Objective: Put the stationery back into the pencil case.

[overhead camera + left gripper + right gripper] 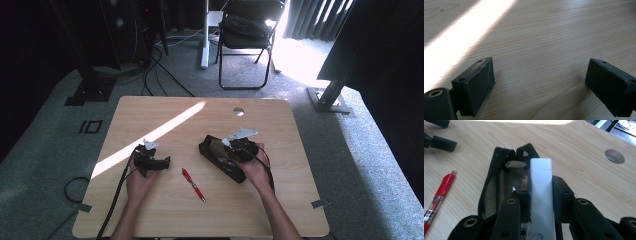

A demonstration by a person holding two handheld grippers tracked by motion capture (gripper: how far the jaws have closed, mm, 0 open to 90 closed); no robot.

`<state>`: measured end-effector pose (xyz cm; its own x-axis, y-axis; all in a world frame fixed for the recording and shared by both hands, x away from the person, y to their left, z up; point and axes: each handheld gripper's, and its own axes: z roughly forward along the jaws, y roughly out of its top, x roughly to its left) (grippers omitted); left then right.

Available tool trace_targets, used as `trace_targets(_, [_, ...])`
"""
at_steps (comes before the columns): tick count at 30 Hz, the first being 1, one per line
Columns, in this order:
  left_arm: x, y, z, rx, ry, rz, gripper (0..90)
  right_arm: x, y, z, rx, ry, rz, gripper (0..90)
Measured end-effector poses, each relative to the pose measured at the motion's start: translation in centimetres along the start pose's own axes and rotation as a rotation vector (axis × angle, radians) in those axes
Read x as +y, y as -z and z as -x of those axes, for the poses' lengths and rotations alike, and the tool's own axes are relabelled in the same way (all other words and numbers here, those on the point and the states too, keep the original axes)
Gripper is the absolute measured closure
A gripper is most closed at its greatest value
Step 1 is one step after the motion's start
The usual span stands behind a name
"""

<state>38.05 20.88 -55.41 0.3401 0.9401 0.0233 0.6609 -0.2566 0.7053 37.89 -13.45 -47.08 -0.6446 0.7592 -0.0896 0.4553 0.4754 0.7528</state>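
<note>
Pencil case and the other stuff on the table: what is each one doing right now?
Case: unzipped, lying open on the table.
White bar: gripped upright over the case.
Right claw: shut on the white bar.
Left claw: open, holding nothing.
Red pen: lying flat, untouched.

Room: dim, dark edges, soft and low-res in high view.
Light source: blown-out daylight on the floor [295, 55] past the chair [247, 30].
Sun stripe: diagonal glare across the table [280, 200], clipped white beyond the left jaw in left gripper view.
Shadows: soft dark patches under both jaws there.
Right gripper view: white stick [541, 187] between the jaws slightly glary, near jaw parts blurred, top edge overexposed.
Pen [439, 197]: sharp, left of the jaws.
</note>
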Motion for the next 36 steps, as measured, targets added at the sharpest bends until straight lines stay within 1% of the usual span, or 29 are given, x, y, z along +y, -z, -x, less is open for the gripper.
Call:
trace_targets(5, [0.0, 0.0, 0.0, 0.0, 0.0, 0.0, 8.9, -0.3, -0.4, 0.0, 0.002, 0.007, -0.016, 71.0])
trace_targets(7, [0.0, 0.0, 0.0, 0.0, 0.0, 0.0, 8.9, -0.3, -0.5, -0.1, -0.005, 0.012, -0.023, 71.0])
trace_targets(15, [0.0, 0.0, 0.0, 0.0, 0.0, 0.0, 8.9, -0.4, -0.7, -0.2, -0.003, 0.021, -0.035, 70.9])
trace_targets(21, [0.0, 0.0, 0.0, 0.0, 0.0, 0.0, 8.9, -0.7, -1.1, -0.5, -0.013, 0.049, -0.057, 70.9])
trace_targets(29, [0.0, 0.0, 0.0, 0.0, 0.0, 0.0, 8.9, -0.7, -1.3, -0.6, -0.011, 0.051, -0.063, 70.8])
trace_targets(36, [0.0, 0.0, 0.0, 0.0, 0.0, 0.0, 8.9, -0.8, -1.7, -0.7, -0.01, 0.053, -0.075, 69.8])
